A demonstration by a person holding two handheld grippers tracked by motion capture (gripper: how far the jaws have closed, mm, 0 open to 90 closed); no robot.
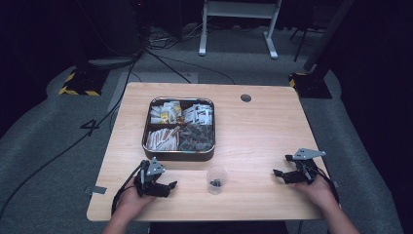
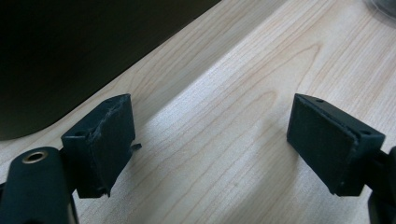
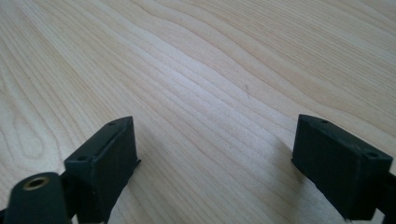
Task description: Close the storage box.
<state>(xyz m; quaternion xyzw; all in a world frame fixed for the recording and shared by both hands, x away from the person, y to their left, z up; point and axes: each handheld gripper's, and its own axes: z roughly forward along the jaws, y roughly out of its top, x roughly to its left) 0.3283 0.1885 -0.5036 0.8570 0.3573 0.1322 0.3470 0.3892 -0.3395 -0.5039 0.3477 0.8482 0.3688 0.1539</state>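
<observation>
A: Start from the left gripper (image 1: pixel 170 185) – how does it stand?

B: Low over the near edge of the table (image 1: pixel 263 131), jaws spread wide with nothing between them; in the left gripper view there is bare wood between its pads (image 2: pixel 109 140). It points across the table toward the clear cup (image 1: pixel 216 179)

A: And the right gripper (image 1: pixel 278 172)?

B: Also spread wide and empty, resting near the table's right edge and pointing inward at the same cup. Bare grain between its pads (image 3: pixel 105 161) in the right gripper view

A: So where does the cup lie?

B: Upright between the two grippers, just in front of the partitioned tray (image 1: pixel 146 131), with something small and dark at its bottom. It is near the left gripper, farther from the right one

A: Which hand should take it?

B: I'd say the left; it is nearer, and its open jaws already face the cup's side, so a short level reach would do
</observation>
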